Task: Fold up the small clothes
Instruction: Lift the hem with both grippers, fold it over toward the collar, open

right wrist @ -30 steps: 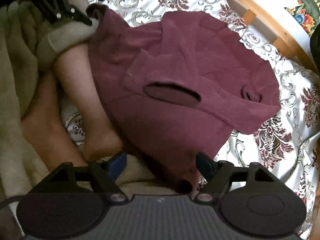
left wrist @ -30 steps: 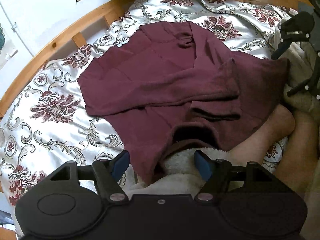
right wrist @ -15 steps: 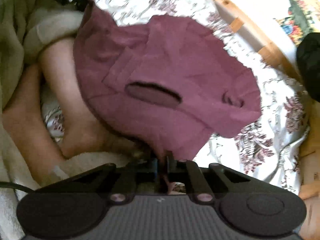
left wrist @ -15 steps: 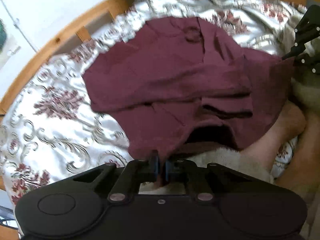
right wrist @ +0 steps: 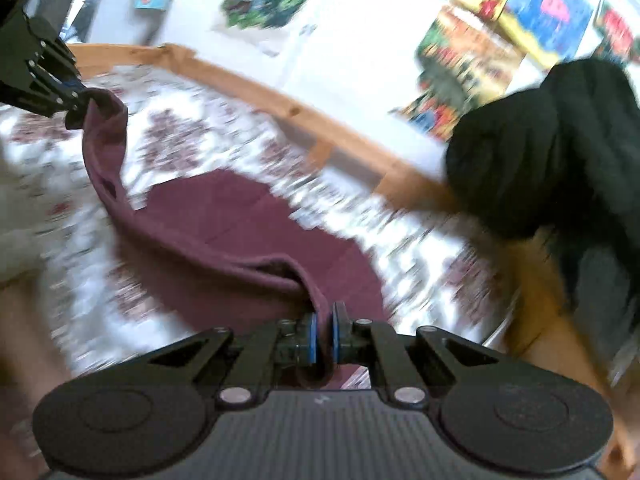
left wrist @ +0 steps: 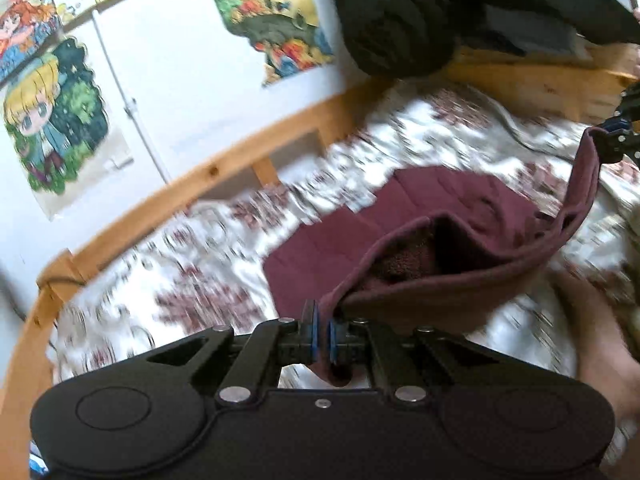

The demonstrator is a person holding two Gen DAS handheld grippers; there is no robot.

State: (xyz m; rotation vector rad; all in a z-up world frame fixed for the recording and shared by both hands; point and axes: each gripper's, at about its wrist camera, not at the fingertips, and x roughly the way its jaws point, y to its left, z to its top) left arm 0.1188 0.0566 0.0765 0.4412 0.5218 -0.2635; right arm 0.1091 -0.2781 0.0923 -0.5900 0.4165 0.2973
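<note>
A maroon fleece garment (left wrist: 352, 236) lies partly on the patterned bedspread (left wrist: 192, 280). My left gripper (left wrist: 322, 340) is shut on one corner of its near hem. My right gripper (right wrist: 324, 338) is shut on the other corner. The hem (right wrist: 188, 248) hangs between them, lifted off the bed, with the garment's far part (right wrist: 248, 208) still resting on the bed. The right gripper also shows at the right edge of the left wrist view (left wrist: 612, 140), and the left gripper shows at the top left of the right wrist view (right wrist: 76, 100). Both views are motion-blurred.
A wooden bed rail (left wrist: 224, 168) runs along the far side, with a poster-covered wall (left wrist: 60, 96) behind. A dark bundle of clothing (right wrist: 552, 152) sits on the rail at the far end. The person's bare leg (left wrist: 596, 328) lies beside the garment.
Both grippers, open a second ago, closed on the garment's near hem and have lifted it off the bed and forward. The views now tilt up toward the wall.
</note>
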